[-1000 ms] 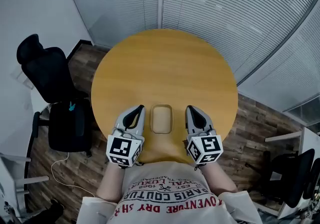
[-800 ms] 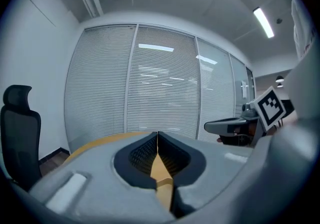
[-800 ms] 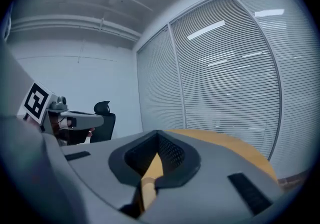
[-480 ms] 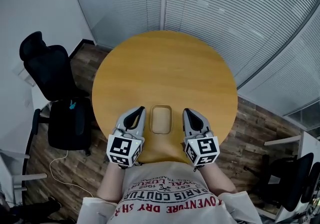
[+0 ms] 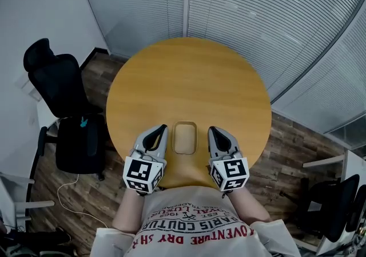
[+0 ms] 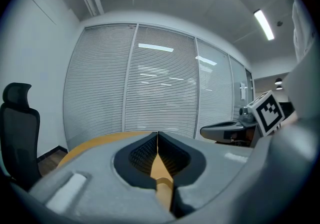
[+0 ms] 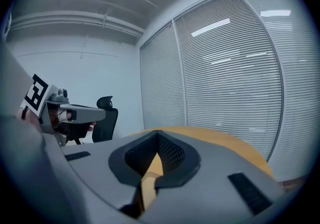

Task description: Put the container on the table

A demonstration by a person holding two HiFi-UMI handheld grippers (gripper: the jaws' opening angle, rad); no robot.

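While it lies flat near the close edge of the round wooden table, the tan container sits between the two grippers, just beside each. Left gripper: jaws clenched together, grasping nothing; right gripper: likewise. Black office chair stands left of the table.

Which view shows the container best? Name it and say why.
The head view: the container sits whole on the table, seen from above. Neither gripper view shows it; each looks over its own closed jaws toward the blinds.
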